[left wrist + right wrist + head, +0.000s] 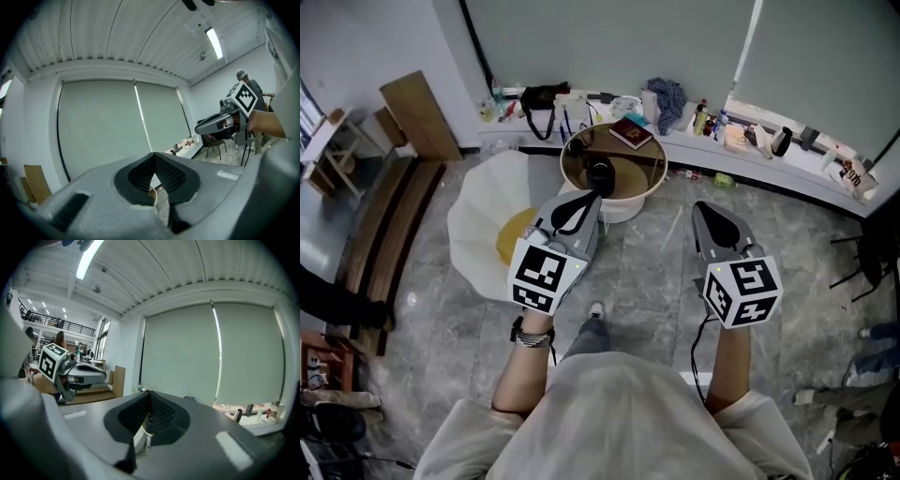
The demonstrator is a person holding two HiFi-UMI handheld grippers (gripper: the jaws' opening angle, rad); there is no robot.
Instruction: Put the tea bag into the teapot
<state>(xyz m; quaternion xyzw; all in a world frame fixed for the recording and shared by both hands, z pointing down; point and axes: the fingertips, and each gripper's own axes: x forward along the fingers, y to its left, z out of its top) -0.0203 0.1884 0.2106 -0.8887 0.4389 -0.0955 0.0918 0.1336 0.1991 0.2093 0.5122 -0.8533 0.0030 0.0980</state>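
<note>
In the head view, my left gripper (581, 204) was in the middle of the frame and my right gripper (703, 211) was to its right. Both had their jaws pressed together, holding nothing. Above them stood a round table (637, 173) with a small dark thing on it, maybe the teapot (600, 172). I could not make out the tea bag.

In the left gripper view, my black pads (171, 176) met at the tip.

In the right gripper view, the pads (161, 413) met too, with nothing pinched.
</note>
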